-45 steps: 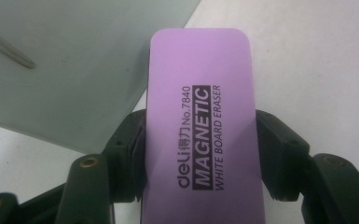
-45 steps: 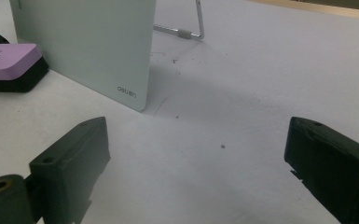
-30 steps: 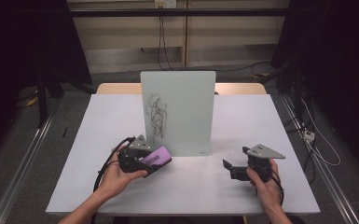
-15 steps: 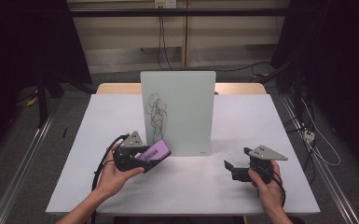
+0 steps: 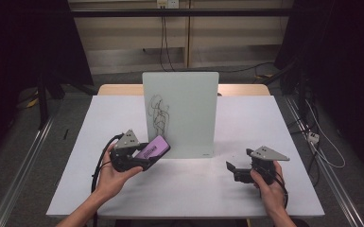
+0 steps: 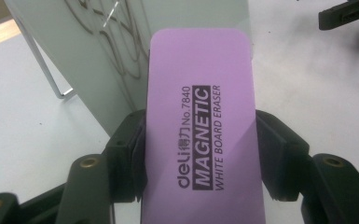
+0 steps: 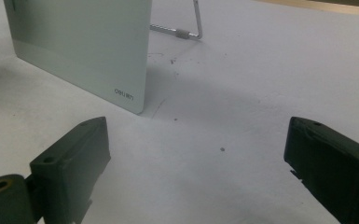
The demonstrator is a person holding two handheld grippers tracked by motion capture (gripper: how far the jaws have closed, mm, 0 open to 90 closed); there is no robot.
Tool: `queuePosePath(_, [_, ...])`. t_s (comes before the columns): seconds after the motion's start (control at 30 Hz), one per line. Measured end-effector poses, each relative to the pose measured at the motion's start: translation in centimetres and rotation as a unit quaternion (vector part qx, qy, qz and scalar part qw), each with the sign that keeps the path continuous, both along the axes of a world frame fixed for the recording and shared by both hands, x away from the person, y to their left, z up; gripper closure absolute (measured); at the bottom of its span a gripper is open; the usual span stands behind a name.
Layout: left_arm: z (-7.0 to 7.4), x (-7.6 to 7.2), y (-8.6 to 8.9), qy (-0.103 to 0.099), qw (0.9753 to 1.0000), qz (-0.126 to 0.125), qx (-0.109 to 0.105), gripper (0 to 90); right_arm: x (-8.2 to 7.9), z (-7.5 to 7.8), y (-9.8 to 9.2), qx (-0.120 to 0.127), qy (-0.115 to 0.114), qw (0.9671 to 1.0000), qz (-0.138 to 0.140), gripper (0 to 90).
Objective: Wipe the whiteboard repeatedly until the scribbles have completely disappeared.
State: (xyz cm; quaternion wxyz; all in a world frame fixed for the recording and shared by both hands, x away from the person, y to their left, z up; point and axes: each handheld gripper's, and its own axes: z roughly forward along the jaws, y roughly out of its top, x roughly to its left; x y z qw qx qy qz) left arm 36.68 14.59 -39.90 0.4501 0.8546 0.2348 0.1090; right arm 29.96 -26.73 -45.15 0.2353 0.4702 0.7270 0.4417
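On the table (image 5: 123,118) a whiteboard (image 5: 184,99) is propped upright, scribbled with black lines. Just before its lower left corner, a purple eraser (image 6: 203,121) is clamped between the jaws of the left gripper (image 5: 144,156). The right gripper (image 7: 196,158) is held wide apart, empty, near the board's right corner.

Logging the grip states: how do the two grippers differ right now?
The left gripper is shut on the eraser; the right gripper is open, with nothing between its jaws. The left sits close to the whiteboard; the right is farther off. Both are hand-held above the table.
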Motion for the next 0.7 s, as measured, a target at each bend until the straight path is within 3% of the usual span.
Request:
queuePosePath(0.37, [1.5, -0.3, -0.3, -0.031, 0.9995, 0.000, 0.003, 41.1, -0.4, 0.1, -0.4, 0.002, -0.001, 1.0000, 0.000, 7.2])
queuePosePath(0.7, [4.0, 0.3, 0.3, -0.060, 0.9982, 0.004, 0.005, 41.1, -0.3, 0.0, -0.3, 0.000, -0.001, 1.0000, 0.001, 7.2])
